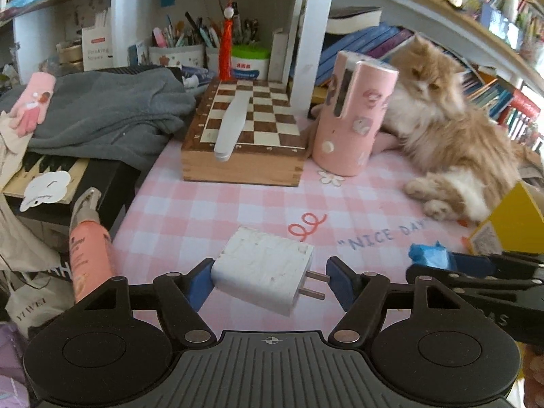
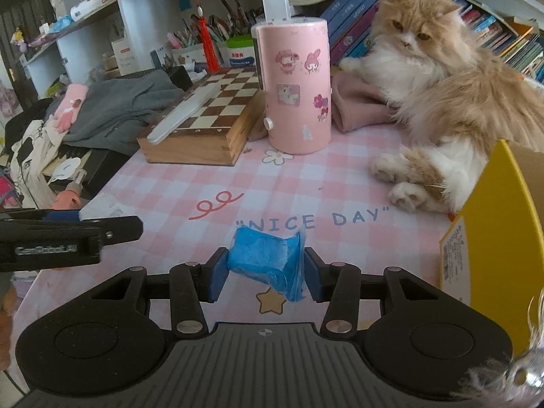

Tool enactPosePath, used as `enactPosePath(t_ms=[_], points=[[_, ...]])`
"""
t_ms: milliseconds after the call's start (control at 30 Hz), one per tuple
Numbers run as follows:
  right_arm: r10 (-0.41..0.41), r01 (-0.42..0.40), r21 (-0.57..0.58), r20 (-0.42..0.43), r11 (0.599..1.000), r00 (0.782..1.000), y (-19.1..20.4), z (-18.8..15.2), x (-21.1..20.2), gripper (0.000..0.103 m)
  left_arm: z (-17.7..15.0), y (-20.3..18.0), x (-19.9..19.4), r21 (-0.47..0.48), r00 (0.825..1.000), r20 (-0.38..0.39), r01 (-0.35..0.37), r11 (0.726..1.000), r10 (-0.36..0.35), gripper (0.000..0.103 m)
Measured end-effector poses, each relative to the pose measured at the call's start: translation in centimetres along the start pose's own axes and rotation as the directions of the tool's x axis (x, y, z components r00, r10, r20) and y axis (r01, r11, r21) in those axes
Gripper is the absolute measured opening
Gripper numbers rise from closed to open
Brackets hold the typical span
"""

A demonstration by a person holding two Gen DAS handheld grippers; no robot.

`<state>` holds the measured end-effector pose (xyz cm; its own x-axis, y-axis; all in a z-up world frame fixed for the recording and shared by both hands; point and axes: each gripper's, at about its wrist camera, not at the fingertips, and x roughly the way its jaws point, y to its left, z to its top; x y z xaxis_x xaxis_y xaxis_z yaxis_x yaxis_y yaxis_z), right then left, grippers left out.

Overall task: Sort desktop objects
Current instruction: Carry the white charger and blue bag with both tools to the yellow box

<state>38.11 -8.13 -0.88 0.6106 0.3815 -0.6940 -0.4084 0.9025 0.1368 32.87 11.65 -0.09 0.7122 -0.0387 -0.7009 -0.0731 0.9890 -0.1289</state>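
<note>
A white plug charger (image 1: 263, 270) lies on the pink checked tablecloth (image 1: 210, 210) between the fingers of my left gripper (image 1: 270, 282). The left pad touches its body; the right pad stands a little clear of its two prongs, so the jaws are open around it. My right gripper (image 2: 263, 273) is shut on a crumpled blue plastic bag (image 2: 268, 260), both pads pressing its sides, just above the cloth. The right gripper with the blue bag (image 1: 430, 255) also shows at the right of the left wrist view. The left gripper (image 2: 88, 233) shows at the left of the right wrist view.
A wooden chess box (image 1: 244, 136) with a white case on it and a pink cylinder (image 1: 353, 115) stand at the back. A long-haired cat (image 1: 452, 125) lies at the right. A yellow box (image 2: 493, 238) stands at the right edge. Grey clothes (image 1: 102, 112) and a pink tube (image 1: 88, 251) lie left.
</note>
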Motion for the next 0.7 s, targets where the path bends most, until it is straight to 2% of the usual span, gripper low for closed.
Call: enactPosePath(t_ms=[333,700], points=[[0.004,-0.003,-0.025,0.028,1.000,1.000,1.3,-1.7,-4.0,0.043,-2.5,0.2,-5.7,-0.043,0.997,0.049,0.060,0.997,-0.058,0.071],[-0.007,0.008,-0.035,0.031,0.999,1.000,2.8,-5.3,-8.0,0.043,-6.0,0.1,-10.2,-0.060,0.992,0.058,0.116,0.991,-0.113,0.071]])
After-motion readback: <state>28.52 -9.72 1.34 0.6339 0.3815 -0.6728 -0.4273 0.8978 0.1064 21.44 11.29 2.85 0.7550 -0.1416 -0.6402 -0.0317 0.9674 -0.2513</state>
